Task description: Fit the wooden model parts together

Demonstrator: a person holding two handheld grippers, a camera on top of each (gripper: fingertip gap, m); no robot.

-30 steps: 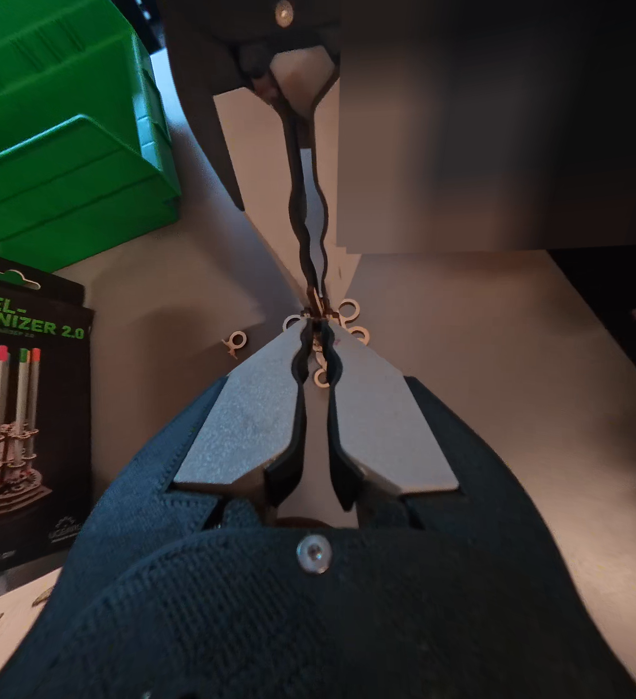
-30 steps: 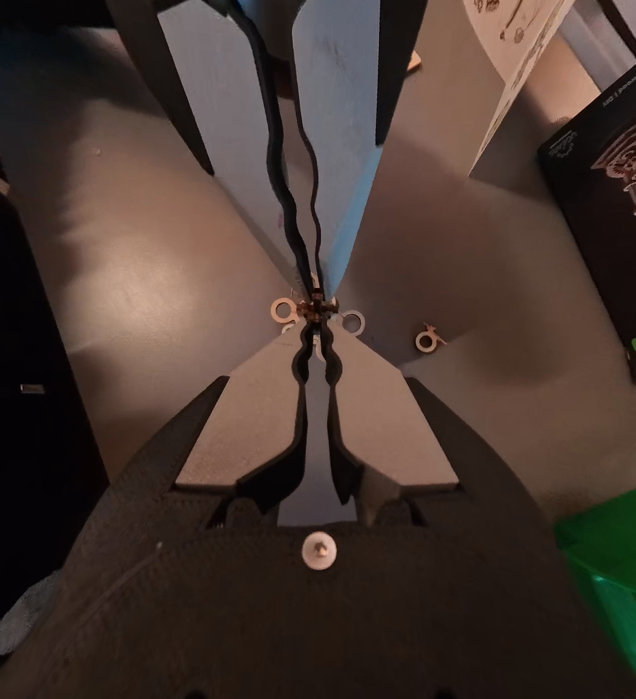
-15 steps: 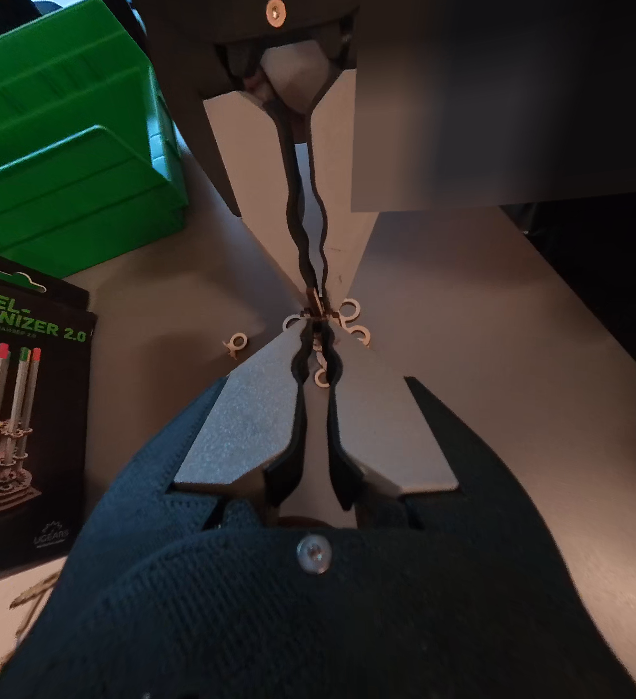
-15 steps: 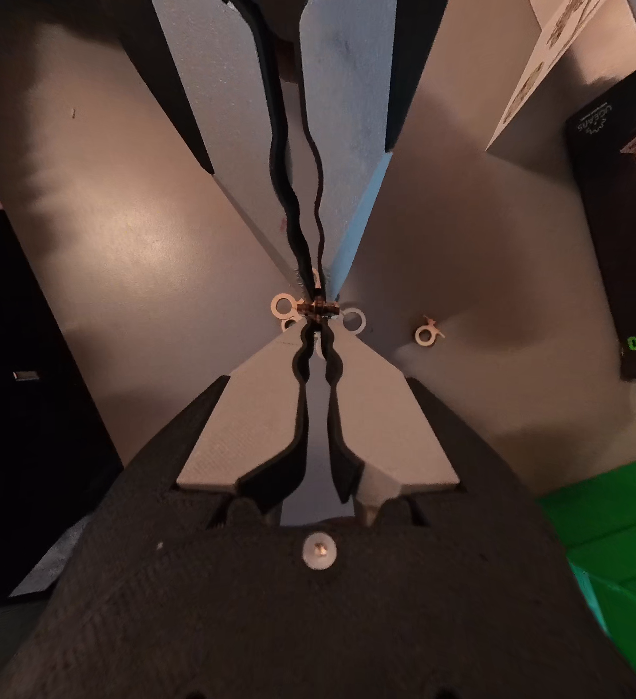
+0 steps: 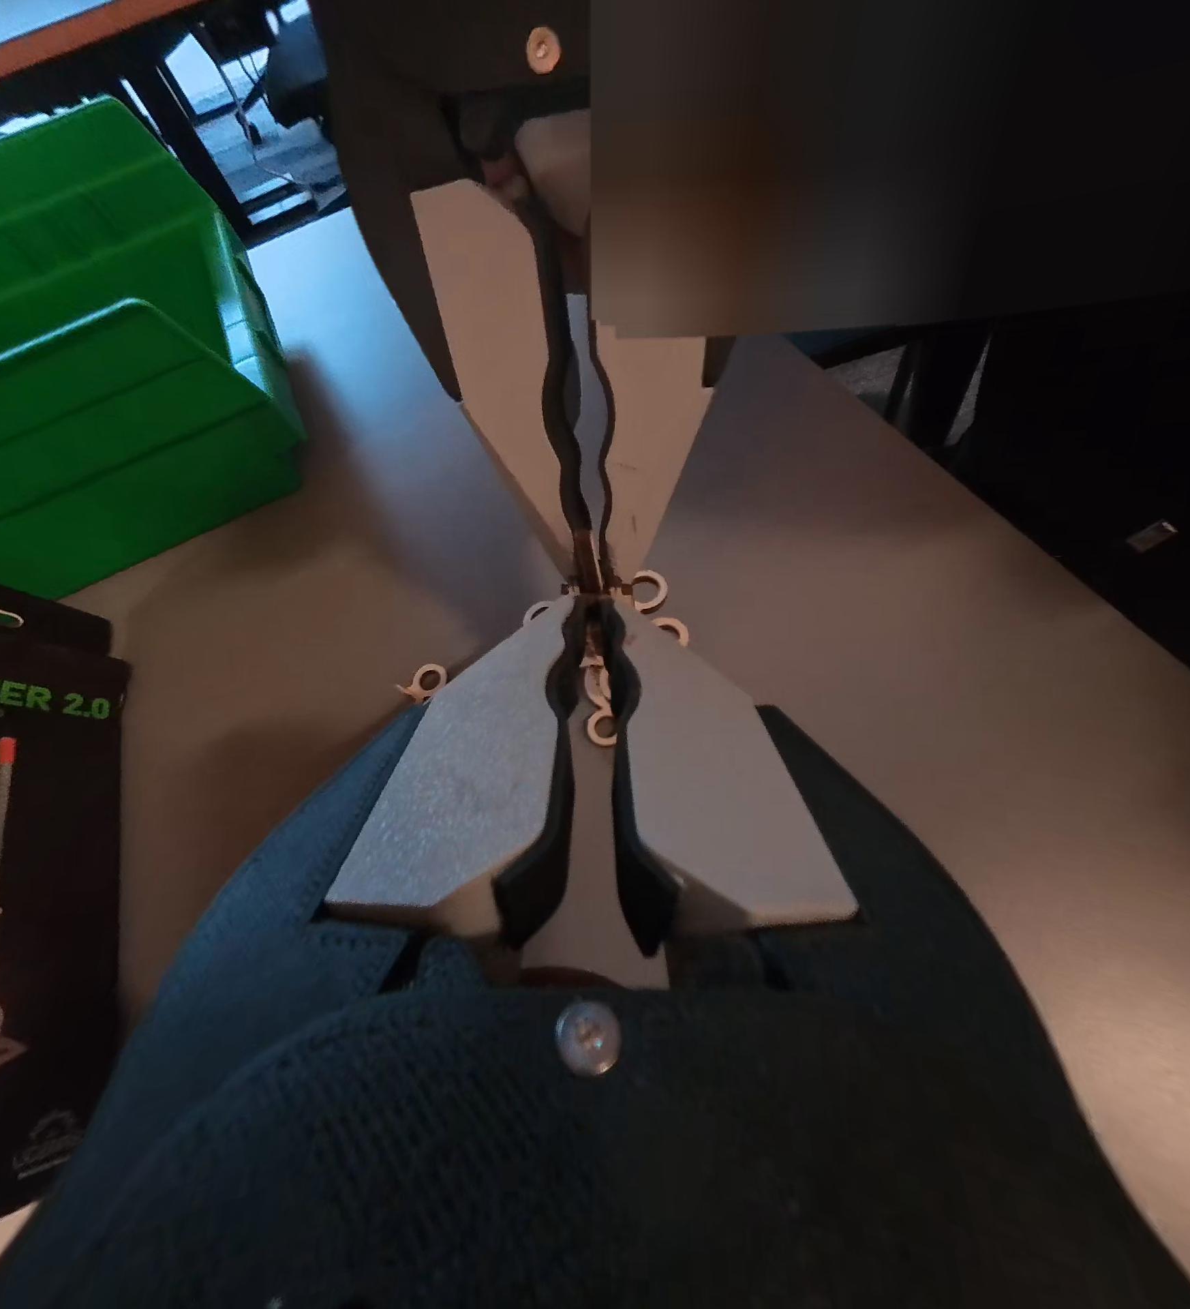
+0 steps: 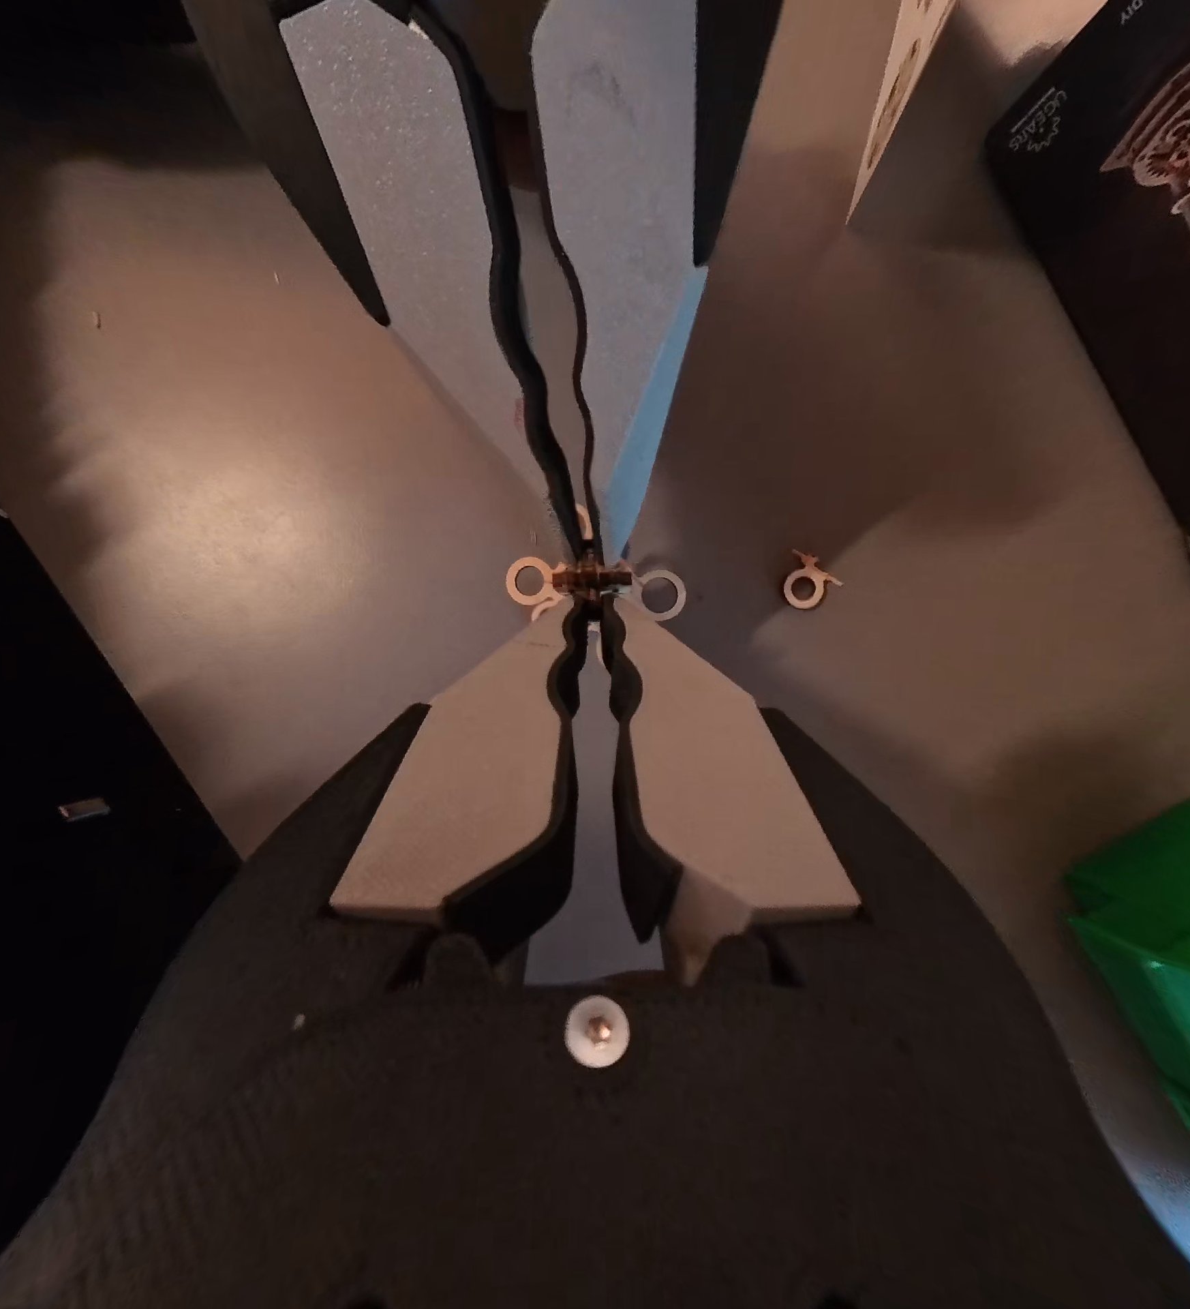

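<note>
My two grippers meet tip to tip over the grey table. In the left wrist view my left gripper [image 5: 588, 610] comes up from below, and the right gripper [image 5: 592, 567] comes down from above. Both are shut on a small brown wooden part [image 5: 588, 588] pinched between the tips. In the right wrist view my right gripper [image 6: 588, 615] is below and the left gripper [image 6: 585, 552] above, with the wooden part [image 6: 585, 579] lying crosswise between them. Loose wooden ring pieces [image 6: 663, 593] lie on the table under and around the tips. One ring piece [image 6: 804, 588] lies apart.
Green plastic bins [image 5: 82, 368] stand at the left in the left wrist view. They also show at the lower right in the right wrist view [image 6: 1180, 956]. A black kit box [image 5: 11, 814] and a paper sheet [image 6: 911, 71] lie beside them. The table edge [image 5: 932, 460] drops to dark floor. Both grippers' tips are close together, under 4 cm apart.
Both grippers stay shut, tip to tip on the part. The left view has tilted up, so the bins and box slid down in the frame. The right view turned slightly.
</note>
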